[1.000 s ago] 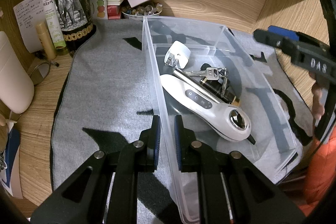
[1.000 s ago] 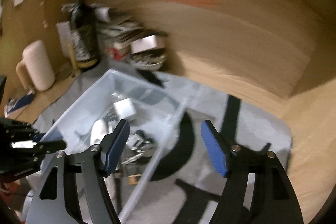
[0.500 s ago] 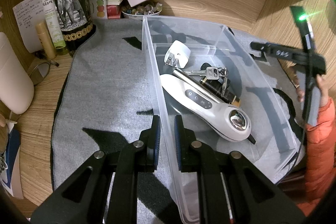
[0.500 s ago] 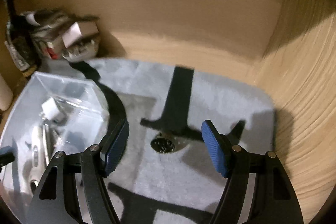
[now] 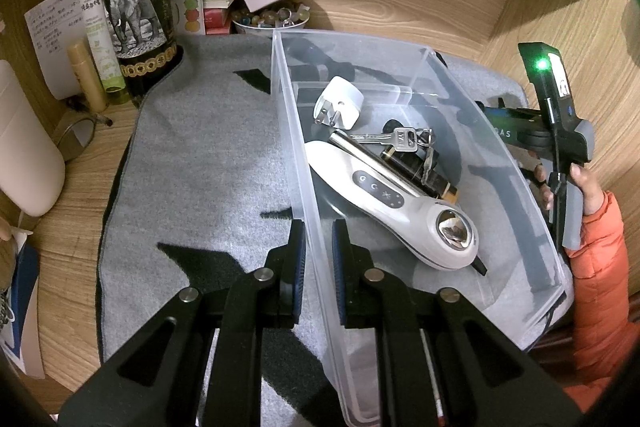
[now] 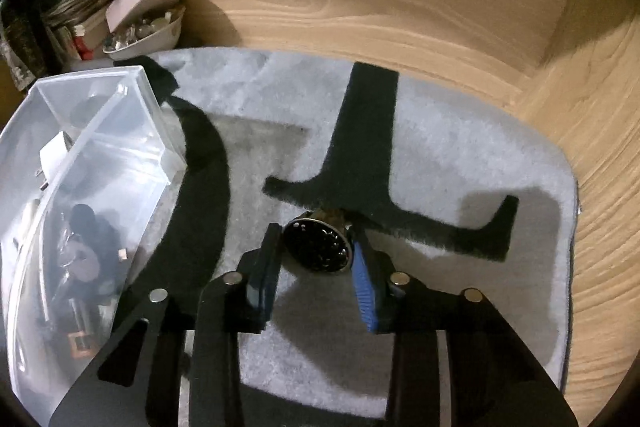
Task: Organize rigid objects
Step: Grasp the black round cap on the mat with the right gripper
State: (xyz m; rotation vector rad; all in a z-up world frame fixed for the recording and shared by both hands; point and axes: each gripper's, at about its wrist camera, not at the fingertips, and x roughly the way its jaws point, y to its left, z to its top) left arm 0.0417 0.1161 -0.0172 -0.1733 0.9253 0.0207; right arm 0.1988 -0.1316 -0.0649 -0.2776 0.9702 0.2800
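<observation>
A clear plastic bin (image 5: 400,45) stands on a grey mat (image 5: 200,155). My left gripper (image 5: 319,231) is shut on its near left wall, one pad inside, one outside. In the bin lie a white handheld device (image 5: 384,191), a white plug adapter (image 5: 340,103), keys (image 5: 404,139) and a dark cylinder (image 5: 416,171). Right of the bin (image 6: 152,107), a small round dark object with a metal rim (image 6: 320,247) rests on the mat (image 6: 460,155). My right gripper (image 6: 316,247) is closing on it, and both blue pads touch its sides.
A dark bottle with an elephant label (image 5: 136,7), a green tube, stacked papers and a bowl of small stones (image 5: 272,17) crowd the back left corner. Wooden walls close in behind and right. A hand (image 5: 588,183) in an orange sleeve holds the right tool.
The right gripper swung from over the bin to the mat on its right, dropped low, and its jaws narrowed onto the round object. The left gripper kept still on the bin wall.
</observation>
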